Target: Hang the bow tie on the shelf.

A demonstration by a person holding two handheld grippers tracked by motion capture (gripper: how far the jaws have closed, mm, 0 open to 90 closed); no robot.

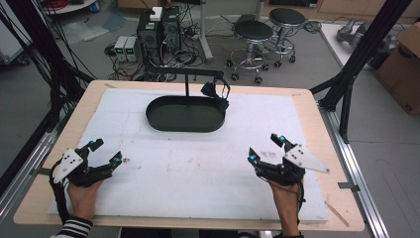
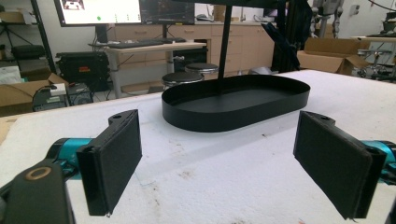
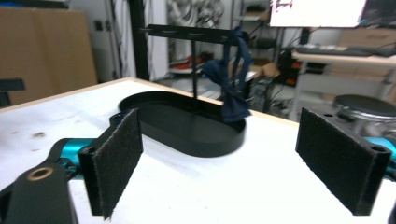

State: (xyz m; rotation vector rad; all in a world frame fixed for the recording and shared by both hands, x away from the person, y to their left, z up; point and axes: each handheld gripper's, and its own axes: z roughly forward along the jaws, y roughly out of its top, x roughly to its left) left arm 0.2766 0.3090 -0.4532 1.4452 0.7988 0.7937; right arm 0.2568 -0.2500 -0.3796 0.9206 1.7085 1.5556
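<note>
Both grippers, left and right, wide open, empty, resting; bow tie hung on stand ahead, job seemingly done.

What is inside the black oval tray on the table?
A thin black post rises from the floor of the black oval tray. The dark blue bow tie hangs over its end and hides a little floor behind it.

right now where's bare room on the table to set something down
The widest free patch is the white mat between the left claw and the right claw, in front of the black oval tray. The mat strips left and right of the tray are bare too. It is crowded at the tray's right end, where the bow tie hangs from the stand.
</note>
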